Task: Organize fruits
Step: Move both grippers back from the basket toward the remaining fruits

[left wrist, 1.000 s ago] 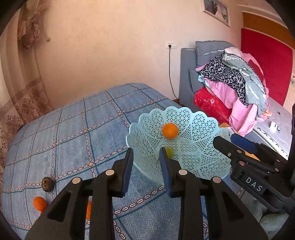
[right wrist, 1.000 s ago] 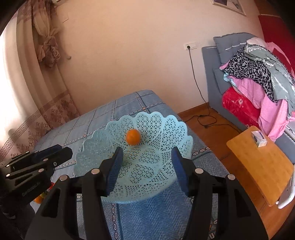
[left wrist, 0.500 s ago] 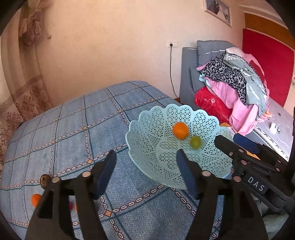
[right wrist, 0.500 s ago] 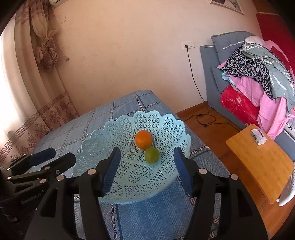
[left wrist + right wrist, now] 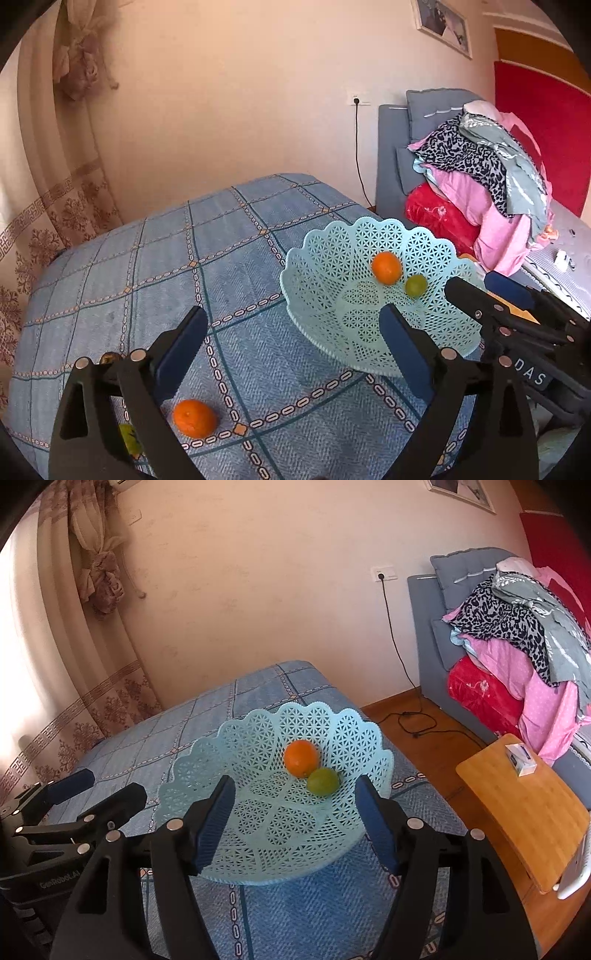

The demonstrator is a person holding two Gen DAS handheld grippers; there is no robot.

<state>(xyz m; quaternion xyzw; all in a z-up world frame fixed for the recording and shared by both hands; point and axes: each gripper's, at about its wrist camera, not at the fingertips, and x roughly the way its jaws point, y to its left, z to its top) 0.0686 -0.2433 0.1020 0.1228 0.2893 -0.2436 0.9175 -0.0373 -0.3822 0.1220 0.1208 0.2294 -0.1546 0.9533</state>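
Observation:
A light blue lattice basket (image 5: 332, 266) (image 5: 258, 827) sits on the blue checked bedspread (image 5: 184, 258). It holds an orange (image 5: 386, 267) (image 5: 301, 758) and a green fruit (image 5: 416, 285) (image 5: 323, 781), touching each other. My left gripper (image 5: 291, 354) is open and empty, above the bedspread left of the basket. My right gripper (image 5: 295, 823) is open and empty, over the basket's near rim. A second orange (image 5: 194, 418) lies on the bedspread near my left finger. A green fruit (image 5: 129, 439) and a dark fruit (image 5: 109, 357) show partly behind that finger.
A wooden side table (image 5: 524, 812) with a small box (image 5: 521, 758) stands right of the bed. A grey sofa piled with clothes (image 5: 517, 635) is at the far right. A curtain (image 5: 74, 627) hangs at the left, and a cable (image 5: 406, 686) runs to the floor.
My left gripper opened, dropped the green fruit into the basket, and drew back to the left. The right gripper stayed open and shifted slightly.

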